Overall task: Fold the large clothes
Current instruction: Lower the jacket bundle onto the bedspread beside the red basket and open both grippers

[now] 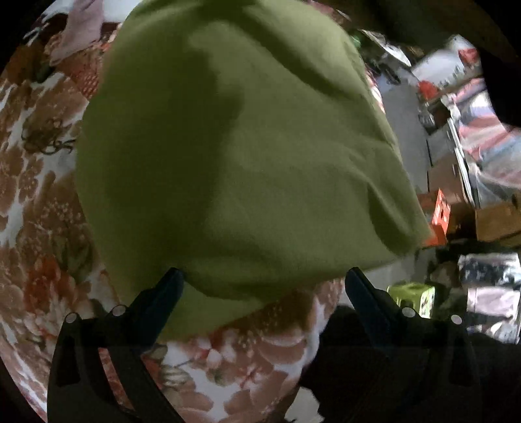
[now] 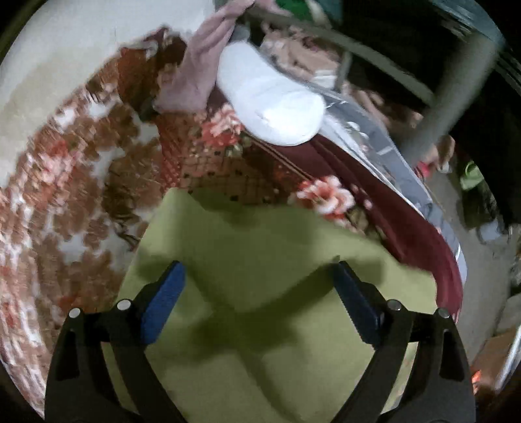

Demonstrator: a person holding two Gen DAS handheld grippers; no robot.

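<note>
Olive-green cloth, the garment, lies spread over a bed covered with a brown, red and white floral blanket. Seen from the left wrist camera, the garment fills the middle of the view, its near edge just ahead of the left gripper, whose dark fingers stand wide apart with nothing between them. To the right of the bed are stacked cardboard boxes, an orange box, a lime-green box with dark markings and shiny plastic-wrapped bundles; any print on them is too blurred to read. A pinkish cloth lies at the far left corner. From the right wrist camera, the right gripper hovers over the same garment, its blue-padded fingers also spread and gripping nothing. Beyond the garment's far edge the floral blanket continues, with a white pillow-like bundle resting on it, the pinkish cloth beside that, and a maroon border running along the right. A grey pole crosses the far right.
</note>
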